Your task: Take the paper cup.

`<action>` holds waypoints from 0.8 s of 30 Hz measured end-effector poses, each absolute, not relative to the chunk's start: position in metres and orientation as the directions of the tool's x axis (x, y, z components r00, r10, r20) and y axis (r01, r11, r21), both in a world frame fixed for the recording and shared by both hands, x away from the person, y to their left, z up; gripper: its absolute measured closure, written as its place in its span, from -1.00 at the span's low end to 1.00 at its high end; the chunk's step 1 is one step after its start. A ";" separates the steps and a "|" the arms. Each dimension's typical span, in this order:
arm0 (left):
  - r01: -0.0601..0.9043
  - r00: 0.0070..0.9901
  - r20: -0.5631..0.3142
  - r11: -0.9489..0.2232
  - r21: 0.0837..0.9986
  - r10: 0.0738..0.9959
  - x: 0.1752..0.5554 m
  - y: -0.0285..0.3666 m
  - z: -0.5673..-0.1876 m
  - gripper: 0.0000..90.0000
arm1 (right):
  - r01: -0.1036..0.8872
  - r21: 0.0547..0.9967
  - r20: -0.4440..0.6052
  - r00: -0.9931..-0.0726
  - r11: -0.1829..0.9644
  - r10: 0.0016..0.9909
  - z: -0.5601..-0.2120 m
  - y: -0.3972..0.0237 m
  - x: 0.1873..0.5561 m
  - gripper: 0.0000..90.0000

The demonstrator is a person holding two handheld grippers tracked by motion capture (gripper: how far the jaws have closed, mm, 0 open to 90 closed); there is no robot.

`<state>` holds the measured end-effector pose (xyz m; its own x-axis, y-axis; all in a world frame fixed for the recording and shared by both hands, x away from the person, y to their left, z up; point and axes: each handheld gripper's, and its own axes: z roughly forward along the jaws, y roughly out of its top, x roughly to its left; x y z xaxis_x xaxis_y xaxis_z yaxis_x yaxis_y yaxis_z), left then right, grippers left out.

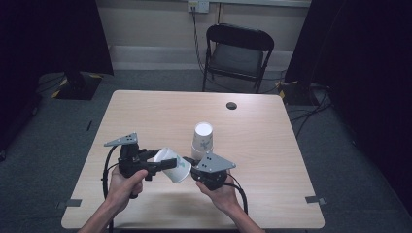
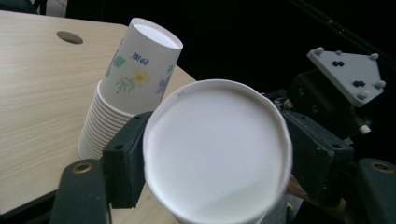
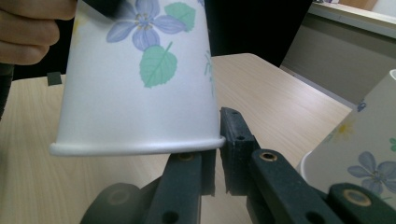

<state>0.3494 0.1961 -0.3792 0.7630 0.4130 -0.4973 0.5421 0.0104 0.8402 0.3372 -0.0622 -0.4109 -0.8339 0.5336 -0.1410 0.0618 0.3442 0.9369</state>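
Small blue writing is seen on the top cup of the stack of cups (image 2: 126,88), but it cannot be read. A single paper cup (image 1: 173,164) (flower print) is gripped at its base by the left gripper (image 1: 156,165), above the table (image 1: 145,111). Its rim is pinched by the right gripper (image 3: 215,154), jaws narrow. The stack is just beyond the right gripper; open tabletop lies beyond.

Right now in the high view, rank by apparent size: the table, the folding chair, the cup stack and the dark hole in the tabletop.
1. Table
2. Folding chair, though it stands farther from the camera, so it looks smaller than it is
3. Cup stack
4. Dark hole
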 end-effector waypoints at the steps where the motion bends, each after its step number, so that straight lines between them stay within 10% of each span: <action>1: 0.542 0.763 -0.497 0.010 0.840 0.413 0.349 0.196 -0.379 -0.38 | 0.062 0.937 -0.141 -0.834 0.344 0.534 -0.411 -0.062 0.337 0.90; 24: 0.456 0.778 -0.395 -0.007 0.890 0.489 0.349 0.207 -0.375 -0.30 | 0.149 0.917 -0.054 -0.873 0.370 0.484 -0.418 -0.060 0.341 0.91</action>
